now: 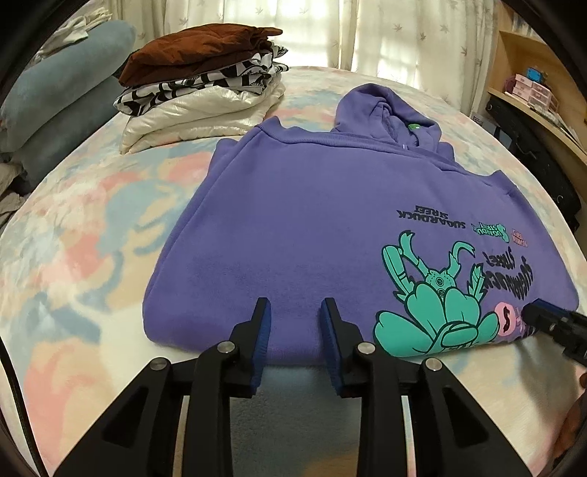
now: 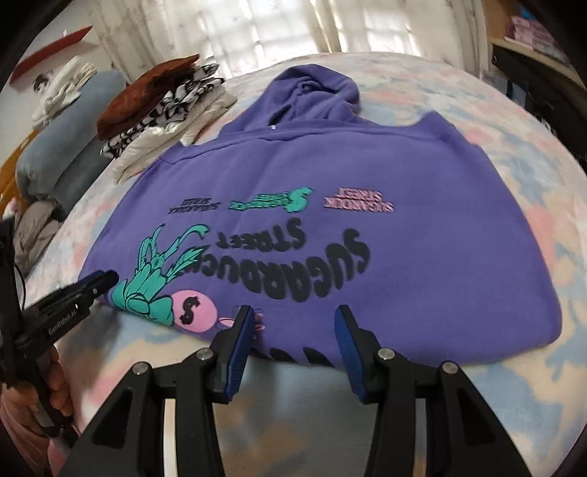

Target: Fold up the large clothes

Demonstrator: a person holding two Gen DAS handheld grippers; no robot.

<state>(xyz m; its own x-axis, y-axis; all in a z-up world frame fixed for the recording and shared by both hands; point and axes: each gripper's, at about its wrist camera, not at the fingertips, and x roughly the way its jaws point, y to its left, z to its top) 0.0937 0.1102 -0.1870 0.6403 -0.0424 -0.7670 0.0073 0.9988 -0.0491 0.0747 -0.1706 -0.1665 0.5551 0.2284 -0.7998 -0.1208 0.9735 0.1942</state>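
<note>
One bed fills nearly the whole scene, its cover a washed pattern of pink, pale blue and cream. The purple hoodie lies flat in the middle of it, sides folded in, hood pointing away toward the curtains, which hang pale and backlit behind the far edge. Left of the hoodie and beyond it sits a stack of folded clothes: a rust-brown piece on top, a black-and-white print under it, a cream one at the bottom. Further left of the hoodie rest blue-grey pillows. To the hoodie's right stands a wooden shelf holding small pink boxes.

The print on the hoodie reads upside down from here: "SUGARDUCK STREET" in big black letters, the same words repeated in three small logos above it, beside a teal cartoon creature and a pink ball with a dollar sign. The left tool's side bears "GenRobot.AI".

Both grippers hover at the hoodie's near hem. The left gripper has its jaws narrowly parted, with nothing pinched between them. The right gripper has its jaws somewhat wider apart, likewise gripping nothing.
</note>
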